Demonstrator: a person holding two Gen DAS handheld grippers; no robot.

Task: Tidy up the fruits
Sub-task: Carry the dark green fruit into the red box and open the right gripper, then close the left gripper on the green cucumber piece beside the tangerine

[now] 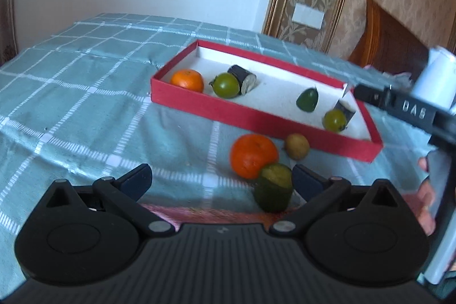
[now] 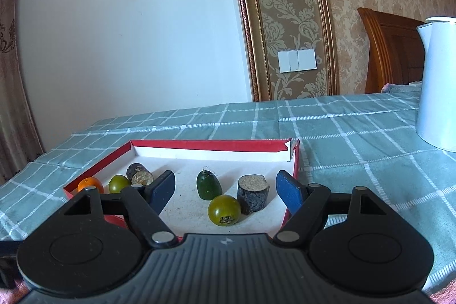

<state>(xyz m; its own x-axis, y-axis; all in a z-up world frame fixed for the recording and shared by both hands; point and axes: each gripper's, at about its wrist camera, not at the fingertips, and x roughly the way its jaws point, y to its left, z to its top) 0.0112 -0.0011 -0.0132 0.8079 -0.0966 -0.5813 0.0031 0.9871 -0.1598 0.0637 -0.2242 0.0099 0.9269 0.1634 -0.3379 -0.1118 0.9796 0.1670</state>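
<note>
From the left wrist, the left gripper (image 1: 221, 181) hangs over the checked cloth (image 1: 85, 93) with its jaws spread and nothing pinched; a dark green fruit (image 1: 273, 187) lies just inside the right jaw, seemingly untouched, an orange (image 1: 253, 155) sits just beyond it and a small brownish fruit (image 1: 297, 146) further ahead to the right, all three on the cloth outside the red box (image 1: 256, 116). Beyond the jaws the box already holds an orange, two round green fruits, a pointed green one and two dark cut pieces. From the right wrist, the right gripper (image 2: 225, 191) hovers over the box's near edge, jaws spread and empty; between them and just ahead lie a round green fruit (image 2: 224, 209), a pointed green fruit (image 2: 208, 185) and a dark log-like piece (image 2: 253, 197), with the rest past the left jaw. So I'd say roughly two thirds is done: six pieces boxed, three left outside, the dark green one likely next.
</note>
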